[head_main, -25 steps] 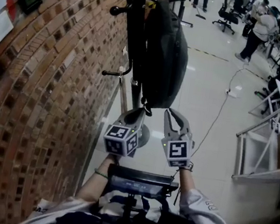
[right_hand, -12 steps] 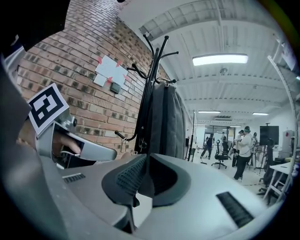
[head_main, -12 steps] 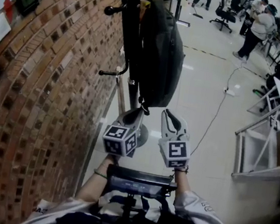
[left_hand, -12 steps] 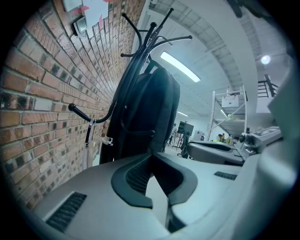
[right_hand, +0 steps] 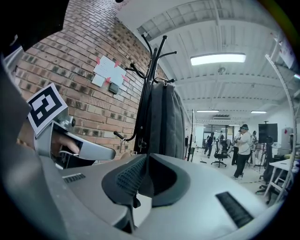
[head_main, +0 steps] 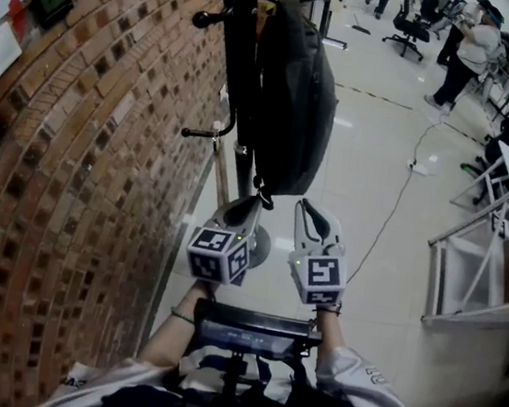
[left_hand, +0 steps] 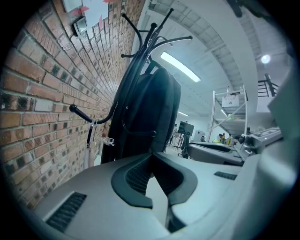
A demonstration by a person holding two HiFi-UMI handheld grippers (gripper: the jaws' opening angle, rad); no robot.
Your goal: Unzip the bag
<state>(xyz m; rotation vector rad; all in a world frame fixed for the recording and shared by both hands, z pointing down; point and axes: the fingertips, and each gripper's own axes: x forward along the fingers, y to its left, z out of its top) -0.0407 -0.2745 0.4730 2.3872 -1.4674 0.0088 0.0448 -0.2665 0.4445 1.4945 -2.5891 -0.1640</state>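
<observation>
Left hand-held gripper (head_main: 257,201), jaws together, and right hand-held gripper (head_main: 303,205), jaws closed on nothing, sit just under the bag (head_main: 295,90) hung on the coat stand (head_main: 241,54); risk noted: a sideways pull would likely swing the loose bag or rock that stand.

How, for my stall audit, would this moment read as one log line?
bag: hangs on coat rack | left gripper: shut, tip at bag's bottom | right gripper: shut, just below bag

A black coat stand (head_main: 240,72) rises just beside the brick wall (head_main: 66,198) on a pale glossy floor (head_main: 360,195). Well beyond the stand, people (head_main: 469,50) gather near office chairs (head_main: 415,28) under strip lights (right_hand: 218,58).
</observation>
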